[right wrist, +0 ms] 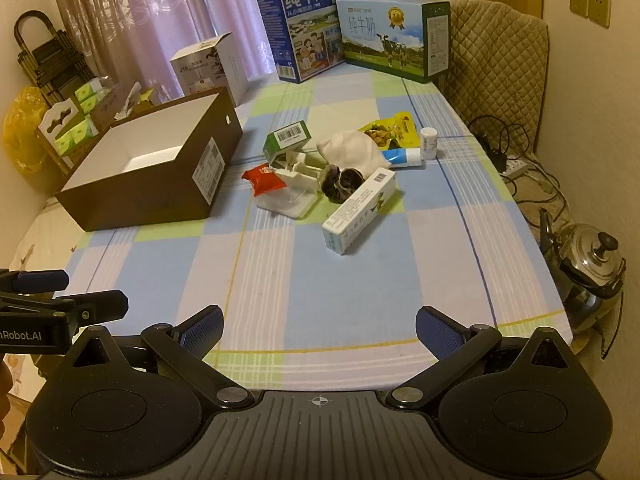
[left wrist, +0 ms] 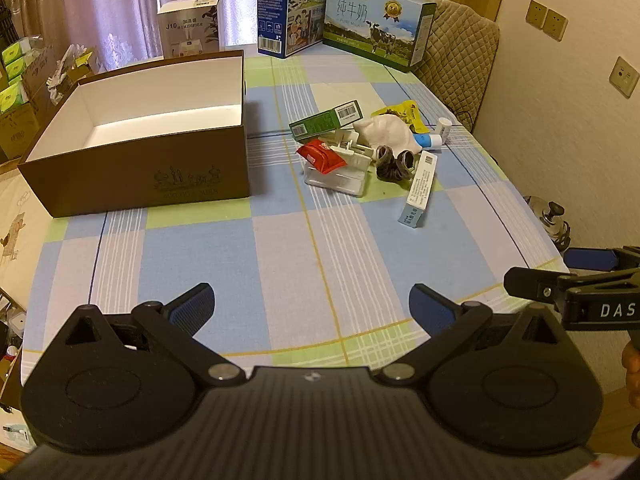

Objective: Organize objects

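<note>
A brown cardboard box (left wrist: 132,176) (right wrist: 160,196) with a white, empty inside stands open on the left of the checked tablecloth. To its right lies a small heap: a green carton (left wrist: 326,120) (right wrist: 287,138), a red packet (left wrist: 320,156) (right wrist: 264,179), a clear plastic case (left wrist: 340,178) (right wrist: 290,200), a white cloth (left wrist: 386,130) (right wrist: 354,148), dark hair ties (left wrist: 394,162) (right wrist: 344,182), a long white-blue carton (left wrist: 420,184) (right wrist: 360,210), a blue tube (right wrist: 402,157), a white bottle (right wrist: 429,142) and a yellow snack bag (right wrist: 390,130). My left gripper (left wrist: 312,306) and right gripper (right wrist: 318,328) hover open and empty over the near table edge.
Two milk cartons (right wrist: 300,24) (right wrist: 394,38) and a humidifier box (left wrist: 190,26) stand at the table's far end. A quilted chair back (right wrist: 496,60) is at the far right. A steel kettle (right wrist: 592,264) and cables sit right of the table; stacked boxes stand left.
</note>
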A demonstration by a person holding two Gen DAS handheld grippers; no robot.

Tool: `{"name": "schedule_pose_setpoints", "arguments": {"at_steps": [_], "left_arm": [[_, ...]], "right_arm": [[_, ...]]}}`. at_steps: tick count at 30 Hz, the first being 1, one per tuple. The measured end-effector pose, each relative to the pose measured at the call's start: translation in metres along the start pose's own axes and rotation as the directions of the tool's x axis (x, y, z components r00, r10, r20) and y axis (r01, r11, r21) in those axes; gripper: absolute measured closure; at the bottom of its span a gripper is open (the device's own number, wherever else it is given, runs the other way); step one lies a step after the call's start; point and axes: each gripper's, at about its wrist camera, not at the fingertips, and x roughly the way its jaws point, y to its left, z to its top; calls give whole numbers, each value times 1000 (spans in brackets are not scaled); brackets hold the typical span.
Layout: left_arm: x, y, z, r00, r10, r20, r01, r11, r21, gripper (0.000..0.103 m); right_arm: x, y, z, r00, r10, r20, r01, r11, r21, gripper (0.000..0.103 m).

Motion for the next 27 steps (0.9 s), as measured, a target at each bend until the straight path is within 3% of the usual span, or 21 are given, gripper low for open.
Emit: {"name": "schedule_pose_setpoints", "arguments": {"at_steps": [27], "left_arm": [[10,-5,7,1000,2,-12,-2,1000,-2,1]], "right_arm": [[0,-1,3,1000,4,-3,-4,1000,-5,3]]}}
